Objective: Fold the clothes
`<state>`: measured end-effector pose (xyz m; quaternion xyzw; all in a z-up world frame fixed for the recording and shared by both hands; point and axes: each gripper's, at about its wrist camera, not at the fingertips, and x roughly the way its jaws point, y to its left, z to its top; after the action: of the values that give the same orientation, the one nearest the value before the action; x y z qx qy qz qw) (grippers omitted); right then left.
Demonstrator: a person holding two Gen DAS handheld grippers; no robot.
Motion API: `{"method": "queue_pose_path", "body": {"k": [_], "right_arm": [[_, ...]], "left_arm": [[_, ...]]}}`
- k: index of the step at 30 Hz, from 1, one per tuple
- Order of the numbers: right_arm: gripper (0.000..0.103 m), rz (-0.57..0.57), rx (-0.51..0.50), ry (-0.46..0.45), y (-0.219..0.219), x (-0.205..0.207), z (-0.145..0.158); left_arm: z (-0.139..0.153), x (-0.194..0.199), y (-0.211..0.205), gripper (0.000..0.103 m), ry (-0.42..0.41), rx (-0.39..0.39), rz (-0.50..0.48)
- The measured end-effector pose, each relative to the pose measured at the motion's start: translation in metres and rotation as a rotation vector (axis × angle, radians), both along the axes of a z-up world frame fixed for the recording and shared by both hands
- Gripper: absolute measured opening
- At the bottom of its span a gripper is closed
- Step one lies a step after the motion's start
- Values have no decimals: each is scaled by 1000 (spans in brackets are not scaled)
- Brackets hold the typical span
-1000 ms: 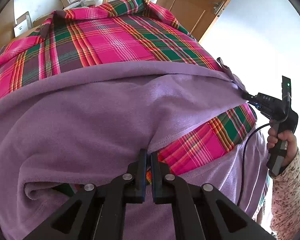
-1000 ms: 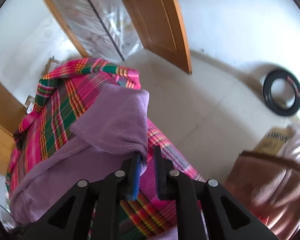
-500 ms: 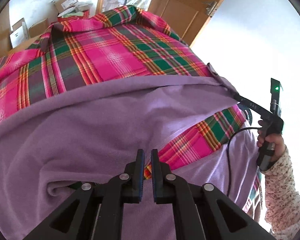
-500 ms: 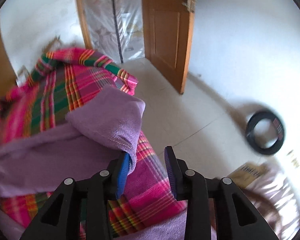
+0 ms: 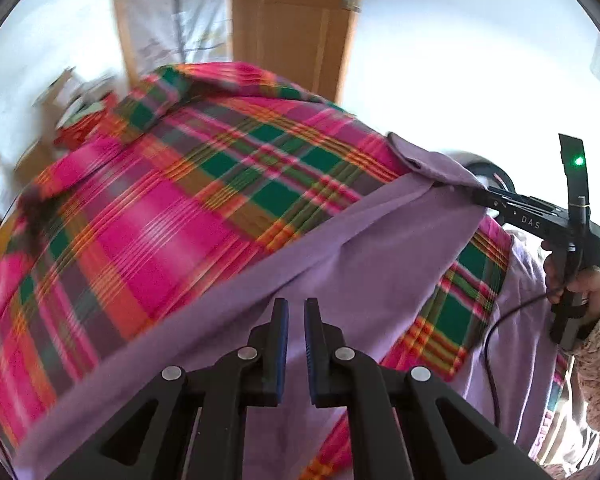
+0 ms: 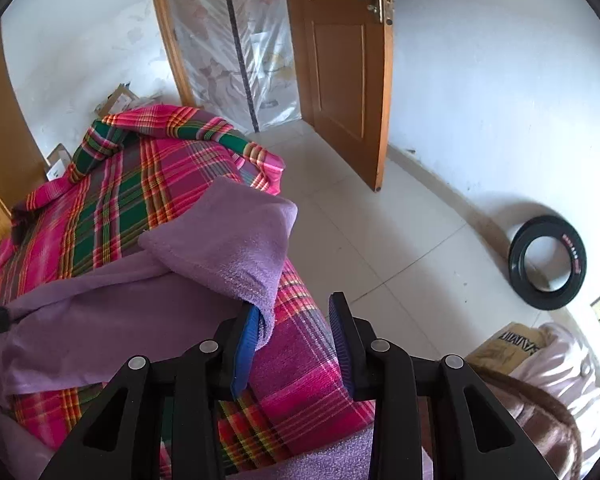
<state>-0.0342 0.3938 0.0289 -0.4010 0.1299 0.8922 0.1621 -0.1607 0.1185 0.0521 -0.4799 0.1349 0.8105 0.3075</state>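
A purple fleece garment (image 5: 380, 272) lies across a bed covered by a pink and green plaid sheet (image 5: 172, 208). My left gripper (image 5: 296, 308) holds its jaws close together, with purple fleece filling the narrow gap. In the right wrist view the garment (image 6: 148, 312) has a folded corner (image 6: 236, 240) lying on the plaid sheet (image 6: 112, 208). That corner's hem hangs against the left pad of my right gripper (image 6: 294, 308), which is open. From the left wrist view the right gripper (image 5: 480, 196) touches that corner, held by a hand (image 5: 588, 280).
The bed edge drops to a tiled floor (image 6: 380, 248) on the right. A black tyre (image 6: 548, 264) leans on the white wall, and a wooden door (image 6: 340, 60) stands open. Cardboard boxes (image 6: 116, 100) sit behind the bed. A brown bundle (image 6: 532, 408) lies lower right.
My right gripper has opened and let go of the purple corner, which now rests on the plaid. The left wrist view has swung upward, its jaws unchanged.
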Motion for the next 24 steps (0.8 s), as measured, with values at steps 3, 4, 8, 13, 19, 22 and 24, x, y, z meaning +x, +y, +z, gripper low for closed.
{"method": "queue_pose_path", "body": {"k": [3, 4, 8, 13, 19, 22, 24], "right_arm": [[36, 11, -1, 10, -3, 2, -1], [36, 19, 2, 13, -4, 1, 0], [37, 71, 66, 22, -10, 1, 5], [37, 173, 227, 13, -29, -3, 13], [37, 301, 332, 2, -49, -11, 14], [37, 347, 350, -13, -55, -21, 11], [37, 378, 361, -24, -59, -27, 9]], "left_arm": [[-4, -7, 19, 11, 15, -13, -46], [-5, -7, 25, 12, 25, -17, -64], [-13, -10, 50, 14, 46, -69, -130], [-26, -12, 71, 14, 57, -147, -178], [-32, -15, 81, 15, 47, -154, -186], [-34, -14, 87, 15, 64, -179, -198], [-34, -15, 89, 15, 63, -183, -192]]}}
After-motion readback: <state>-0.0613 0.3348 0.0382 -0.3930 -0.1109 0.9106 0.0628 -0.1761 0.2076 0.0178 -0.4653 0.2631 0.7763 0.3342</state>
